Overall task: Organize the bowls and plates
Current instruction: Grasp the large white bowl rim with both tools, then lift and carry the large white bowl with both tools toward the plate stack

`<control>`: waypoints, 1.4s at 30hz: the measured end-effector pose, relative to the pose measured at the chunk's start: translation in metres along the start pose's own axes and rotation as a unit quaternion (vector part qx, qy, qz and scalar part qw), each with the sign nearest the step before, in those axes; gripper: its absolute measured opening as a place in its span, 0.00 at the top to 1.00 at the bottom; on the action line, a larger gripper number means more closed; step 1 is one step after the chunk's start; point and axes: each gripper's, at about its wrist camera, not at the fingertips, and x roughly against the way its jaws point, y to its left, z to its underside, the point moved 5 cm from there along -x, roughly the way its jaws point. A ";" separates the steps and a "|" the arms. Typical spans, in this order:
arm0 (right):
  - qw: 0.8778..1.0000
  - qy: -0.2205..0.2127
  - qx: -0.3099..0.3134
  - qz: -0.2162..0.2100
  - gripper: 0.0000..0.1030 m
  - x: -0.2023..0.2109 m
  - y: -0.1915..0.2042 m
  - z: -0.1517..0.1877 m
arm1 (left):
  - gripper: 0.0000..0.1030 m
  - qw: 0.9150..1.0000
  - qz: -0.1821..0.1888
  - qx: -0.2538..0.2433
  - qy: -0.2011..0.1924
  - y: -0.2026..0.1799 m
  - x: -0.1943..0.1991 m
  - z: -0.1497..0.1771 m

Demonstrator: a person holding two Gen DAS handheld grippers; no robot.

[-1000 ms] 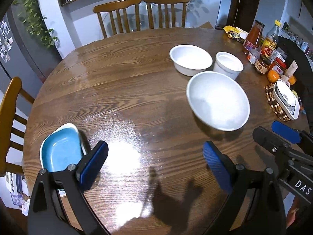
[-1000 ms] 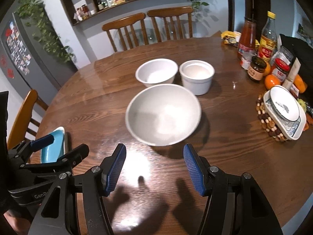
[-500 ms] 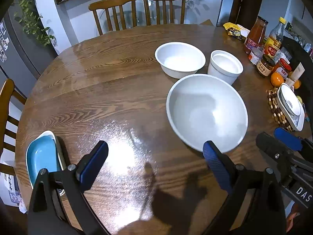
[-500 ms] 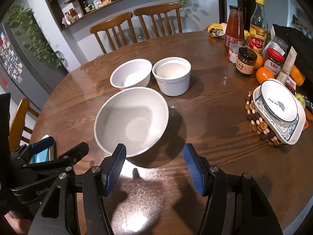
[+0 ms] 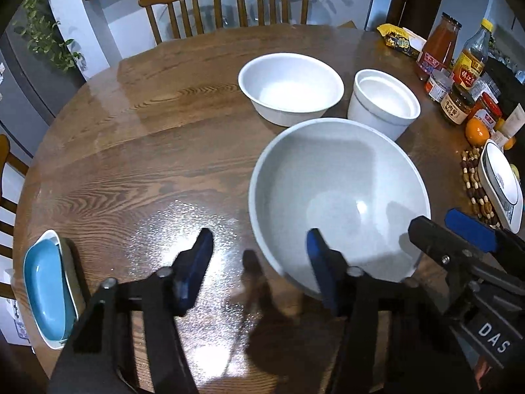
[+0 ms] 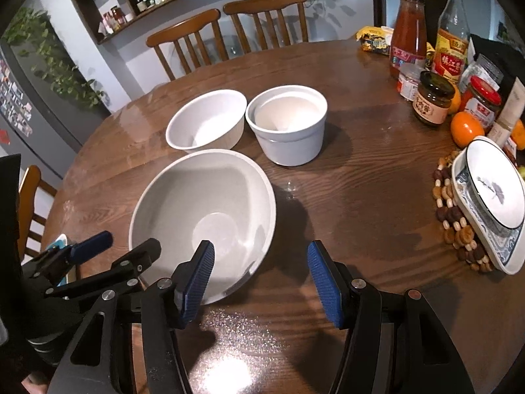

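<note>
A large pale grey bowl (image 5: 338,203) (image 6: 203,210) stands on the round wooden table (image 5: 147,151). My left gripper (image 5: 259,262) straddles its near left rim, right finger inside and left finger outside, jaws closing, pads clear of the wall. My right gripper (image 6: 261,279) straddles the near right rim, left finger over the bowl, jaws also closing without touching it. Behind stand a white bowl (image 5: 290,88) (image 6: 206,120) and a white straight-walled pot (image 5: 382,103) (image 6: 287,124). A blue dish (image 5: 46,292) lies in a white plate at the left edge.
A patterned bowl on a plate (image 6: 492,190) rests on a bead mat at the right edge. Bottles, jars (image 6: 430,98) and oranges (image 6: 466,128) crowd the far right. Two wooden chairs (image 5: 226,3) stand behind the table.
Both grippers have moved forward and down to the large bowl and now straddle its near rim. The left jaws have narrowed a lot, the right ones slightly.
</note>
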 end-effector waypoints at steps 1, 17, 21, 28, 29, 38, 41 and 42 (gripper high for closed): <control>1.000 0.001 0.000 -0.001 0.48 -0.001 0.000 0.000 | 0.53 1.000 0.001 0.000 0.001 -0.001 -0.001 0.000; 0.999 0.027 -0.008 -0.030 0.84 -0.021 0.000 0.001 | 0.77 1.000 0.007 -0.021 0.012 -0.010 -0.014 -0.001; 0.999 0.027 -0.009 -0.030 0.84 -0.020 0.000 0.002 | 0.80 1.000 0.005 -0.021 0.012 -0.010 -0.013 0.000; 0.999 0.020 -0.005 -0.029 0.84 -0.014 0.003 0.002 | 0.80 1.000 0.000 -0.027 -0.004 -0.008 -0.002 0.001; 0.999 0.018 -0.004 -0.029 0.84 -0.012 0.004 0.002 | 0.80 1.000 -0.001 -0.028 -0.005 -0.007 0.000 0.002; 0.999 0.005 0.010 -0.033 0.84 0.004 0.014 0.006 | 0.80 0.999 -0.006 -0.026 -0.023 0.001 0.016 0.006; 0.999 0.000 0.015 -0.034 0.84 0.010 0.020 0.009 | 0.80 0.999 -0.007 -0.024 -0.029 0.005 0.023 0.008; 0.999 -0.001 0.016 -0.034 0.84 0.012 0.021 0.009 | 0.80 0.999 -0.007 -0.023 -0.030 0.006 0.025 0.010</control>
